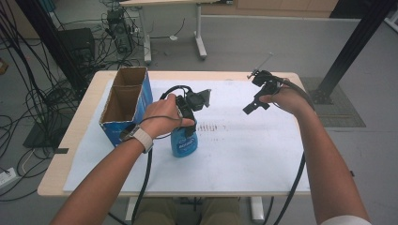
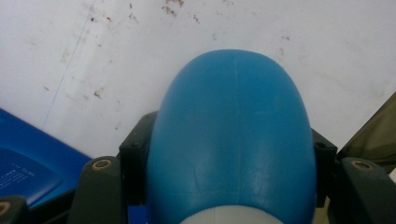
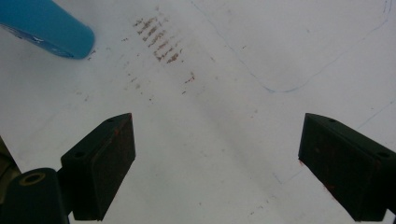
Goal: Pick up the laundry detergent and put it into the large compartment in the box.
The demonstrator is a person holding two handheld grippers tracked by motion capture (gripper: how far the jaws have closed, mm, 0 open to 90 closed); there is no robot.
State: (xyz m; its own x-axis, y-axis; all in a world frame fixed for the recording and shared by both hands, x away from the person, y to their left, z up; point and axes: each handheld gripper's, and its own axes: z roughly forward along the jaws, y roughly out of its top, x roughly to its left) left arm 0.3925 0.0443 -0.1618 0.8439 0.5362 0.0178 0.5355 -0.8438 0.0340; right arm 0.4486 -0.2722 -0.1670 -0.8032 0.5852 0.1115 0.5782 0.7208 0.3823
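Note:
A blue bottle [image 1: 184, 143] with a printed label stands upright on the white mat [image 1: 253, 150], left of the middle. My left gripper [image 1: 187, 125] reaches down from above and is shut on its upper part. In the left gripper view the bottle's rounded blue body [image 2: 233, 140] sits tight between the two black jaws, with my left gripper [image 2: 229, 158] pressing on both sides. My right gripper [image 1: 255, 102] hovers over the mat at the back right, held in a hand. In its own view my right gripper [image 3: 217, 163] stands wide open over bare mat, and the bottle [image 3: 46, 25] shows at the top left.
An open cardboard box [image 1: 126, 101] with blue sides stands at the mat's left edge, close to the bottle. A patch of brown marks [image 1: 216, 126] stains the mat's middle. Cables trail from both grippers over the table's front edge.

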